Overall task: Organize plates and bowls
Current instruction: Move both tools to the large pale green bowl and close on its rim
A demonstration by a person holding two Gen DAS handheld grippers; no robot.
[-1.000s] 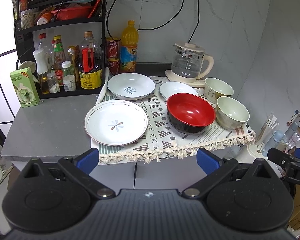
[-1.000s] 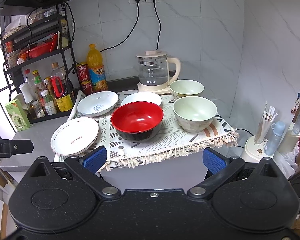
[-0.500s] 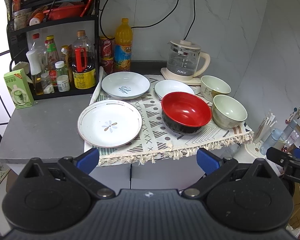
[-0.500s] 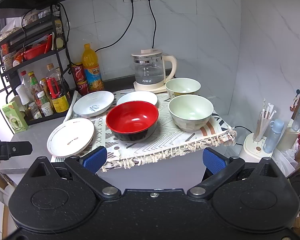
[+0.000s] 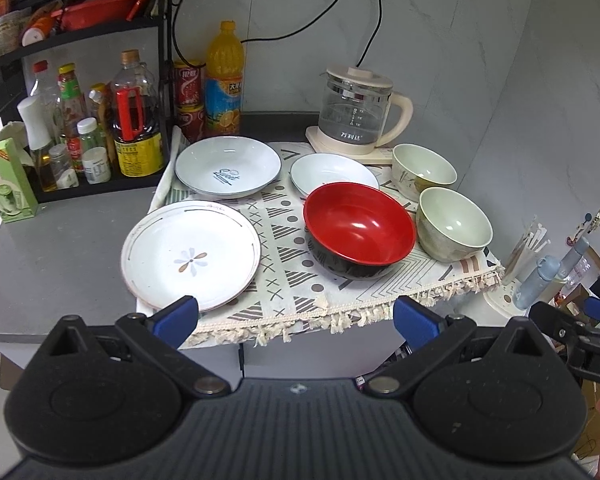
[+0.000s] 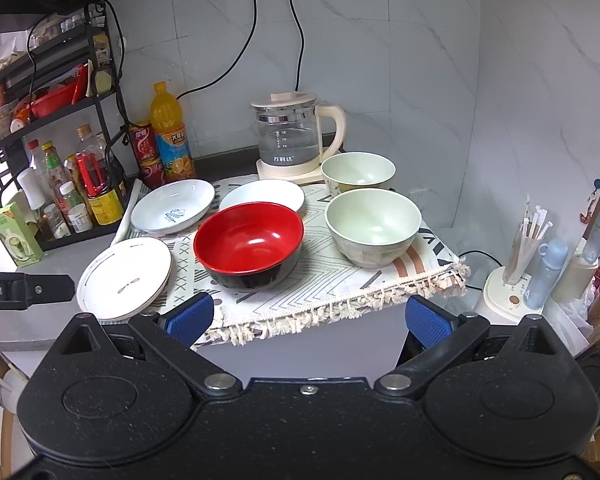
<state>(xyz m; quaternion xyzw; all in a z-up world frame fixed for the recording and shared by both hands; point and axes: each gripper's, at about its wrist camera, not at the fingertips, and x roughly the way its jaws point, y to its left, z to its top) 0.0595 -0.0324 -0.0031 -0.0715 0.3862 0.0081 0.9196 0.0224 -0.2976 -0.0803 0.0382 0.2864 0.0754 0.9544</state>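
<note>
On a patterned cloth (image 5: 296, 268) lie a flower-printed white plate (image 5: 190, 254), a deep white plate with blue script (image 5: 228, 166), a small white plate (image 5: 334, 172), a red bowl (image 5: 358, 230) and two pale green bowls (image 5: 454, 222) (image 5: 424, 166). My left gripper (image 5: 296, 316) is open, held in front of the counter edge, its left fingertip just before the flower plate. The right gripper (image 6: 308, 318) is open too, off the cloth's fringe, facing the red bowl (image 6: 249, 242) and the near green bowl (image 6: 373, 226). Neither holds anything.
A glass kettle (image 5: 356, 114) stands at the back by the wall. A black rack (image 5: 80, 92) of bottles, cans and a juice bottle (image 5: 224, 80) fills the left side. A green carton (image 5: 4, 182) sits on the grey counter. A holder with sticks and bottles (image 6: 532, 256) stands lower right.
Both grippers have moved closer to the counter and slightly higher, so the dishes look larger. Nothing on the cloth has shifted; both grippers stayed open.
</note>
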